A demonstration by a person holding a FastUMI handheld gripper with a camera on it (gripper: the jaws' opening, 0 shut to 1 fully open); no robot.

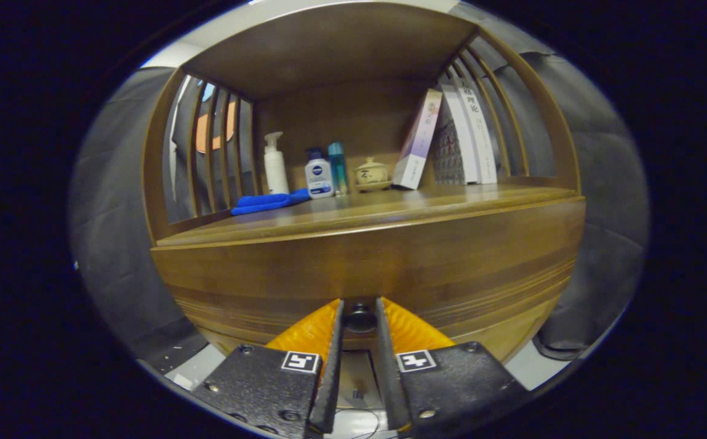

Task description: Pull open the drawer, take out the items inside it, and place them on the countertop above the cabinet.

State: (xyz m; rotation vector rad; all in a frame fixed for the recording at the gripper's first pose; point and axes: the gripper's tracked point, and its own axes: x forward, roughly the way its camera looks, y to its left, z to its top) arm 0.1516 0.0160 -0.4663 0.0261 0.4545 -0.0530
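I see my gripper (360,317) pinching the drawer knob (360,318), one finger on each side. Above the knob, bottles (319,174) stand on the countertop (390,210).

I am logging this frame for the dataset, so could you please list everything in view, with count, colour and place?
Cabinet: one, brown wood, straight ahead; drawer closed.
Drawer knob: one, dark, between the fingertips.
Cloth: one, blue, on the countertop's left.
Pump bottle: one, white, behind the cloth.
Lotion bottle: one, white with dark cap, right of the pump bottle.
Teal bottle: one, beside the lotion bottle.
Lidded cup: one, cream, mid-countertop.
Books: several, pale covers, leaning at the right.
Gripper: one, fingers either side of the knob; contact unclear.
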